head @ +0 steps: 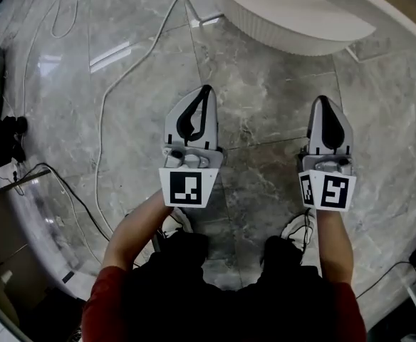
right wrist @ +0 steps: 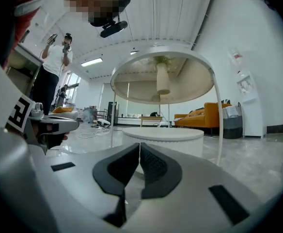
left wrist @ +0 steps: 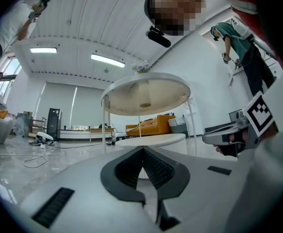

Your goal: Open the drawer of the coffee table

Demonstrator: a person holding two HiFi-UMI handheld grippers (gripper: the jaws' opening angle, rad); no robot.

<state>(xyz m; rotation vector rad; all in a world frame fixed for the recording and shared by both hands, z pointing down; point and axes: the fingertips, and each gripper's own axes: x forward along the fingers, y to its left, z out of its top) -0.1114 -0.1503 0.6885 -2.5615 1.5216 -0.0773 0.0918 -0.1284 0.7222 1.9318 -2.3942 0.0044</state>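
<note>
- Low over the marble floor (head: 265,112), both grippers point level at the table (head: 293,13). It stands just ahead of them and neither touches it. I judge this to be the approach, with the drawer not yet touched.
- The left gripper (head: 206,89) has its jaws together, the tips meet, and nothing is between them.
- The right gripper (head: 323,100) is closed the same way and is also empty.
- The two are held side by side and well apart, each in line with one of the person's arms. This is probably so that either one can reach the table's side. The closed jaws would have to part before they could take a handle.
- The table is a low white round drum with a smooth flat top and fine upright ribs all round its wall.
- Above it sits a wider round top (right wrist: 163,76) on thin white legs (right wrist: 218,125). From here it reads as a second tier over the drum.
- No seam, knob or pull shows in the ribbed wall, so I cannot tell where the drawer's front lies.
- A white cable (head: 115,84) trails on the floor to the left, away from the line to the table.
</note>
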